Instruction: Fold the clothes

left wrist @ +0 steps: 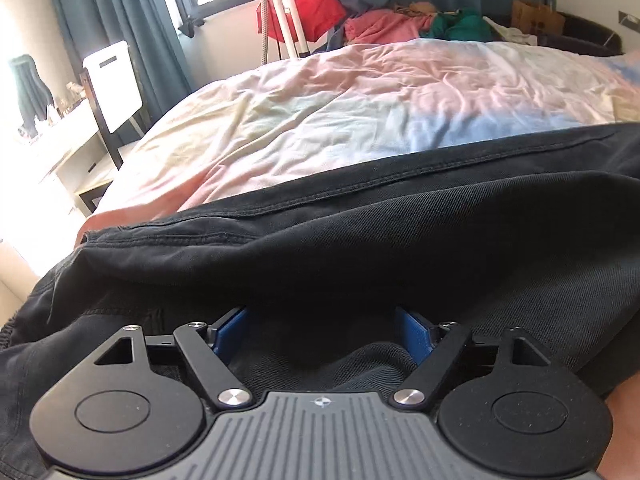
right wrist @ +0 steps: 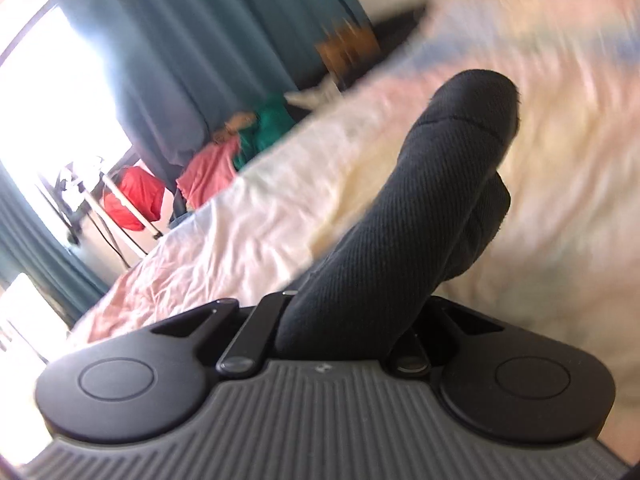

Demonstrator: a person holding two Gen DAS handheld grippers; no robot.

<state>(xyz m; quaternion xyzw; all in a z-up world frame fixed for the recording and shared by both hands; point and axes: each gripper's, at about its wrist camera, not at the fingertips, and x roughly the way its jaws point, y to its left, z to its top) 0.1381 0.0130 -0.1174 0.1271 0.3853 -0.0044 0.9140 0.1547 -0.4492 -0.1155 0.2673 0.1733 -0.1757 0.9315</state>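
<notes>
Black garment (left wrist: pixel 400 248) lies across the near edge of the bed (left wrist: pixel 320 120), long axis roughly left-right in the left wrist view, seam running the same way. Right hand-held gripper (right wrist: pixel 344 320) is pinching a bunched end (right wrist: pixel 452 152), which sticks up and away from it over the bed. Left hand-held gripper (left wrist: pixel 320 332) has jaws spread, cloth lying between and over them, not clamped. Likely step: carrying one end over for a fold. Next: left needs to close on cloth, then lay the lifted end flat. Right view is motion-blurred.
</notes>
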